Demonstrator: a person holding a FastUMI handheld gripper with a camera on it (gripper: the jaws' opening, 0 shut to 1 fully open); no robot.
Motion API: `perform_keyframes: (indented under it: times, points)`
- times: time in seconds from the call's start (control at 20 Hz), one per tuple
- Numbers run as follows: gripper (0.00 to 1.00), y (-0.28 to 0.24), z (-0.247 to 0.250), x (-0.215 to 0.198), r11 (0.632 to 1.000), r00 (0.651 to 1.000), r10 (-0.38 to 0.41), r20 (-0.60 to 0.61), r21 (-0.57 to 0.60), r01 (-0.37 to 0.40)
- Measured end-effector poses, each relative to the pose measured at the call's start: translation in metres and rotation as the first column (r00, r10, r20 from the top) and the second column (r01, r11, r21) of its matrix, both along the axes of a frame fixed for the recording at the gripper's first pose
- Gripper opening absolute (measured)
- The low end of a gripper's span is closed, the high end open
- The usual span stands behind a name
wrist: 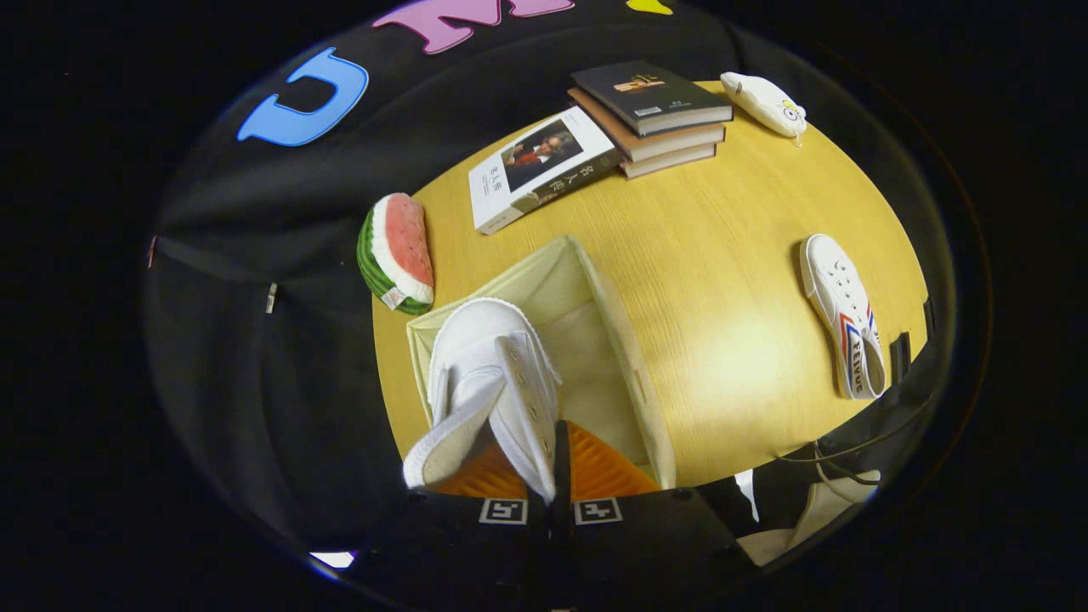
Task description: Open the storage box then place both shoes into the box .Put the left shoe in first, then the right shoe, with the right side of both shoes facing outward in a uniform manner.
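Now | hand-held gripper (552, 476) clamps canvas shoe (493, 382) | over open fabric box (620, 340)

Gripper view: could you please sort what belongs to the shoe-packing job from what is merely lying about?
Job: open box; shoe clamped in the tool, over the box; second shoe on the table.

Lying about: watermelon toy; books; white toy.

storage box (625, 357) floor — behind held shoe (493, 382)
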State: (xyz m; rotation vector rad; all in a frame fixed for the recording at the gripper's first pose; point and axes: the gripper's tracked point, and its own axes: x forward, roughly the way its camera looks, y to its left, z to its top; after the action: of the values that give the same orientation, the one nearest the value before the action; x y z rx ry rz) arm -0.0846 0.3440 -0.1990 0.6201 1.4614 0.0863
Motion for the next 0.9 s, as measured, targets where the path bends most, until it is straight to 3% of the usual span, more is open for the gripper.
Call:
perform_keyframes:
  times: [0.45,0.65,0.75,0.85,0.9]
  points:
    - [0.05,0.035,-0.040,0.006,0.998,0.999,-0.036,-0.014,-0.048,0.035]
    - [0.06,0.051,-0.049,0.006,0.999,1.000,-0.007,0.022,-0.032,0.008]
    - [0.15,0.063,-0.049,0.003,1.000,1.000,0.007,0.021,0.023,-0.008]
    - [0.34,0.073,-0.043,-0.002,0.995,1.000,0.029,0.004,0.096,-0.029]
    - [0.49,0.076,-0.038,0.000,0.992,0.999,0.033,0.022,0.119,-0.035]
